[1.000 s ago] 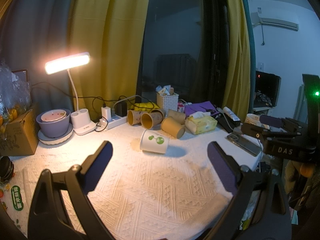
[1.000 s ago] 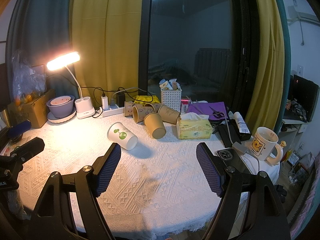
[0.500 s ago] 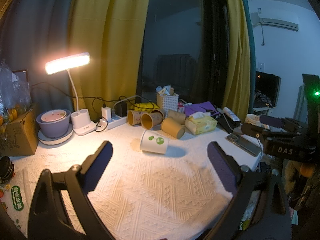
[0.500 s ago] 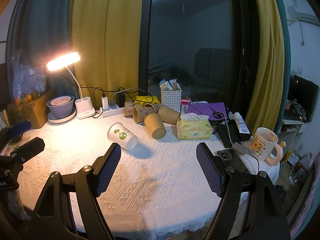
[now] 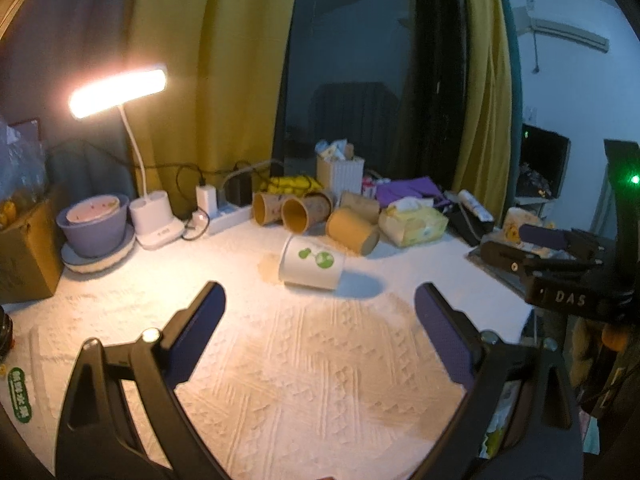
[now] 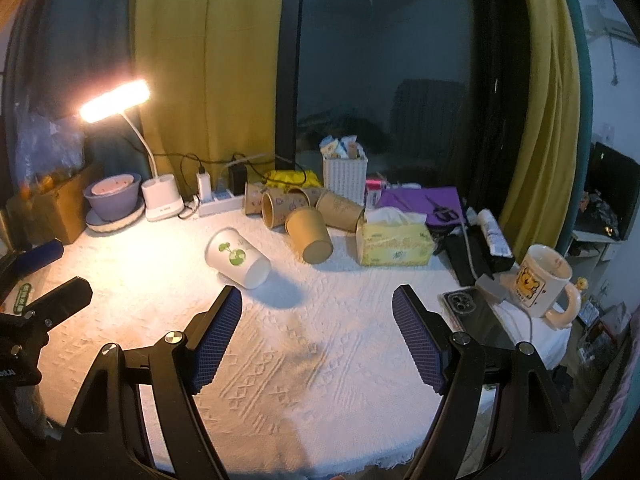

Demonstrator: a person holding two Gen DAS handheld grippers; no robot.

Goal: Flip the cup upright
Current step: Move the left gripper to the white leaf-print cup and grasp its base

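Observation:
A white paper cup with a green logo [image 5: 312, 262] lies on its side on the white textured tablecloth [image 5: 304, 368]. In the right wrist view the same cup [image 6: 237, 257] lies left of centre. My left gripper [image 5: 320, 320] is open and empty, a short way in front of the cup. My right gripper [image 6: 318, 322] is open and empty, with the cup ahead and to the left of its left finger. The right gripper shows in the left wrist view [image 5: 560, 256], and the left gripper shows in the right wrist view [image 6: 36, 280].
Several brown paper cups [image 6: 308, 224] lie on their sides behind the white cup. A tissue box [image 6: 394, 240], a white basket [image 6: 345, 174], a lit desk lamp [image 6: 160, 196], a purple bowl [image 6: 114, 196], a power strip [image 6: 216, 200], a bear mug [image 6: 542, 280] and a phone [image 6: 468, 306] ring the table.
The left wrist view has shifted slightly, and the cup sits a little closer and lower in it. The right gripper and the cup on the cloth have not moved.

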